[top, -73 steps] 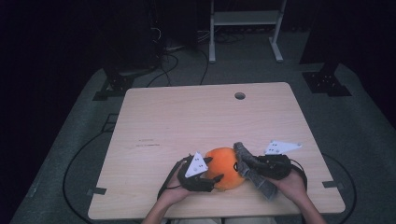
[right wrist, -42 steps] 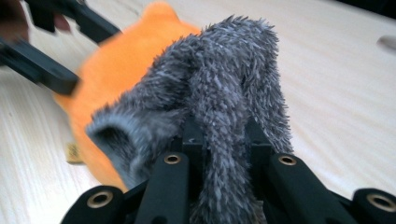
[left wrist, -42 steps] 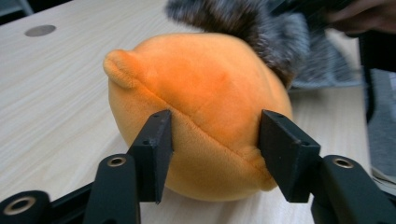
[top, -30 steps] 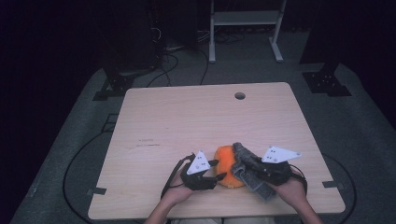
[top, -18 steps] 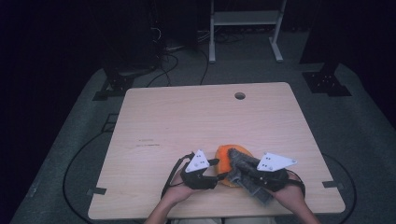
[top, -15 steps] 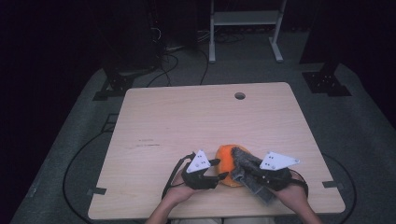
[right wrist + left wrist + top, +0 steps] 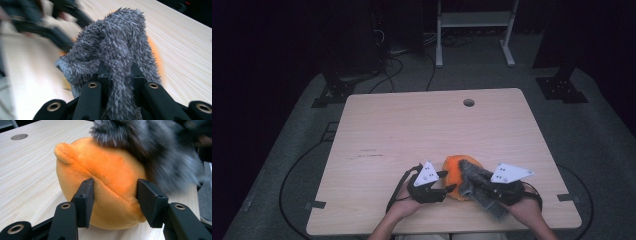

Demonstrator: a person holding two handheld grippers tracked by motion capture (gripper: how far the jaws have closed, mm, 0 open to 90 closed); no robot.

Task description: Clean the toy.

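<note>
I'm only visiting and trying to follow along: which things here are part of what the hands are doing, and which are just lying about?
In use:
- orange plush ball, clamped by the left gripper
- grey fuzzy sock, clamped by the right gripper, draped over the ball

Just there:
- table with its round hole
- white frame and cables on the floor

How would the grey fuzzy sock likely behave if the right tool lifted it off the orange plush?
The grey fuzzy sock would probably hang limp: it drapes over the orange plush and bunches between the right tool jaws. Its fluffy pile suggests it is light and unlikely to slip. It could drag on the plush.
</note>
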